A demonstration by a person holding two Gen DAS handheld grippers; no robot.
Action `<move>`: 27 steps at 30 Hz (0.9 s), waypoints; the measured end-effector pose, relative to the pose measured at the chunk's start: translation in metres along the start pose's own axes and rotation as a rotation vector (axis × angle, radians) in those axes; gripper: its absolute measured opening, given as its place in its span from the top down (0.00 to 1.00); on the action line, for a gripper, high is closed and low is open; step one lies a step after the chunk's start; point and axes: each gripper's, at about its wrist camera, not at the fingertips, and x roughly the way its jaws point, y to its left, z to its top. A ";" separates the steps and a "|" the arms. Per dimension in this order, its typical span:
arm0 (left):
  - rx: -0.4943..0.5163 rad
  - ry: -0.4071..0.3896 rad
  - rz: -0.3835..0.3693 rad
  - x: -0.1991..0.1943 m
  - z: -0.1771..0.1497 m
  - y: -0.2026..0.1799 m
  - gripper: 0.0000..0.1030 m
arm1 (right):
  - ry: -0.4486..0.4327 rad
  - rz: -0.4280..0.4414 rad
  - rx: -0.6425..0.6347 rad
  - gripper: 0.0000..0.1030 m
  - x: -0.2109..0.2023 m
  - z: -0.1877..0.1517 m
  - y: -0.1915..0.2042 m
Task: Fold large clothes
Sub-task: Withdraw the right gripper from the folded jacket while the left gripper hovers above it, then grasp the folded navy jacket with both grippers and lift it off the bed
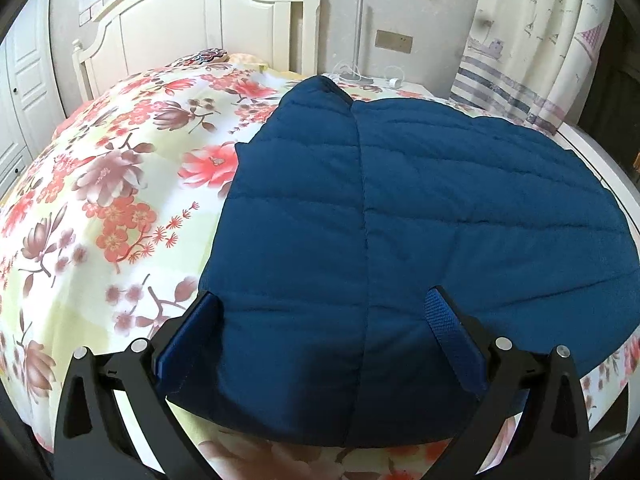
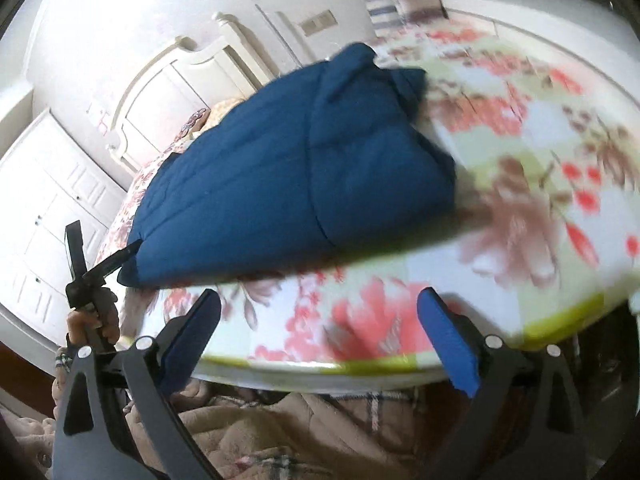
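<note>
A dark blue quilted garment (image 1: 400,216) lies folded on the floral bed cover (image 1: 120,184). My left gripper (image 1: 324,304) is open, its blue pads either side of the garment's near edge, just above it. In the right wrist view the same garment (image 2: 288,184) lies on the bed, blurred by motion. My right gripper (image 2: 320,300) is open and empty at the bed's near edge, apart from the garment. The left gripper (image 2: 100,268) shows at the garment's left corner, held by a hand.
A white headboard (image 1: 192,20) stands at the far end, with a wardrobe (image 1: 24,80) to the left. A patterned curtain (image 1: 532,40) hangs at the right. A beige blanket (image 2: 300,432) lies below the bed edge.
</note>
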 end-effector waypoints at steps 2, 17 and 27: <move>-0.002 0.003 -0.007 0.002 0.001 0.002 0.04 | -0.023 0.025 0.032 0.07 0.004 0.008 -0.005; -0.019 -0.008 -0.012 0.003 0.000 0.002 0.04 | -0.281 0.209 0.354 0.61 0.086 0.064 -0.004; 0.203 -0.174 0.006 -0.053 0.091 -0.102 0.04 | -0.407 0.280 0.256 0.68 0.032 0.037 -0.005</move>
